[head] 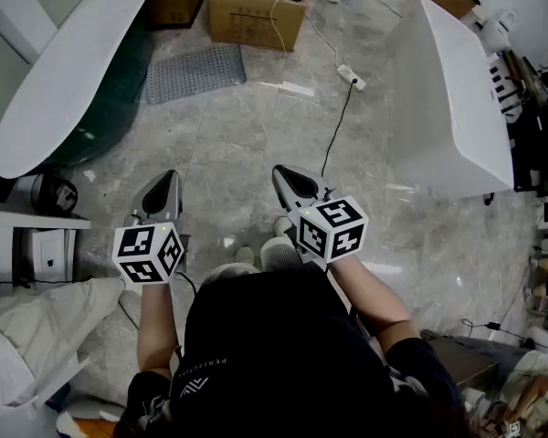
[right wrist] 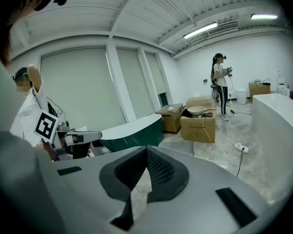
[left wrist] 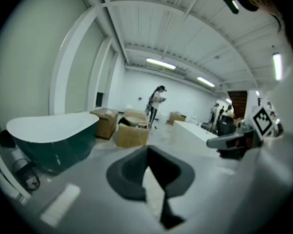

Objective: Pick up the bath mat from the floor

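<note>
The bath mat (head: 196,71) is a grey perforated rectangle lying flat on the marble floor, far ahead beside the green tub. In the right gripper view the mat (right wrist: 178,146) shows just past the jaw tips, still distant. My left gripper (head: 164,181) and right gripper (head: 285,175) are held side by side at about waist height, well short of the mat. Both are shut with nothing between the jaws; their tips meet in the left gripper view (left wrist: 147,149) and the right gripper view (right wrist: 147,150).
A green bathtub with a white rim (head: 64,71) stands at the left, a white tub (head: 461,99) at the right. Cardboard boxes (head: 256,12) sit behind the mat. A power strip with a black cable (head: 352,78) crosses the floor. A person (right wrist: 220,84) stands far off.
</note>
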